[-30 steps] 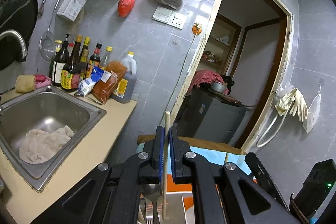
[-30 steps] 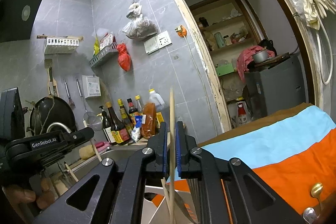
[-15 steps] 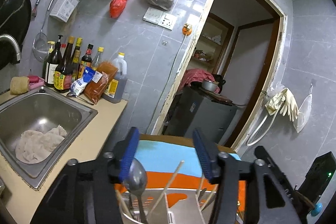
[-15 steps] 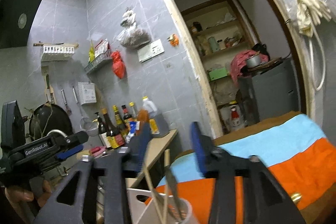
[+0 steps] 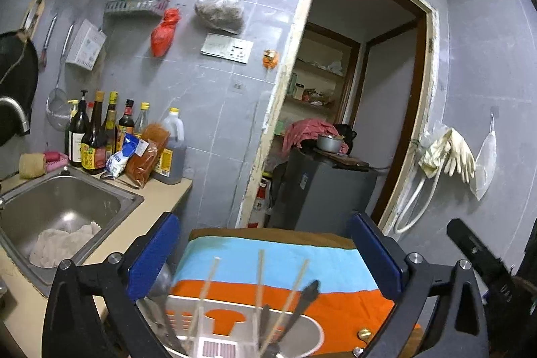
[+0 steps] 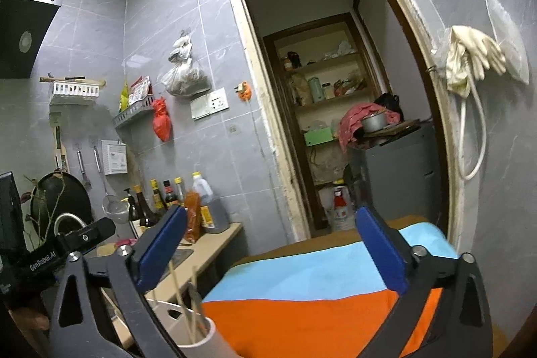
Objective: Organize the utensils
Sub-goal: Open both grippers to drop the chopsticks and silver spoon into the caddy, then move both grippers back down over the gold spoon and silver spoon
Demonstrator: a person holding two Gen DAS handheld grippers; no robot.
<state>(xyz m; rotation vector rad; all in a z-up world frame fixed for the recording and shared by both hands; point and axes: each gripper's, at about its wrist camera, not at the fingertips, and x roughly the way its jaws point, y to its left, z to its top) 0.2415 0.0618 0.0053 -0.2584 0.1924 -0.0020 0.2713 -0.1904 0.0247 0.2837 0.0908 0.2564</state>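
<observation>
Ahead, grey marble-look tiles cover the kitchen wall, and an open doorway (image 6: 335, 89) with a chipped cream frame leads into a pantry with shelves. On the beige counter (image 5: 157, 193) sits a steel sink (image 5: 67, 200) with a pale rag lying in it, and a row of sauce bottles (image 5: 97, 130) stands against the wall beside a big oil jug (image 5: 173, 150). A red bag (image 5: 162, 32) and a clear plastic bag (image 5: 220, 9) hang from the tiles; rubber gloves (image 5: 449, 153) hang to the right of the doorway. Below me lies a table under a cloth (image 6: 319, 291) striped brown, light blue and orange.

My left gripper (image 5: 265, 254) is opening — its blue pads stand wide apart and touch nothing. Directly below it stands the utensil holder (image 5: 221, 348), with chopsticks (image 5: 260, 277) and a spoon (image 5: 161, 280) sticking up, leaning loosely. My right gripper (image 6: 272, 254) is opening too, nothing between the pads — the white holder shows at its lower left, chopsticks upright inside.
</observation>
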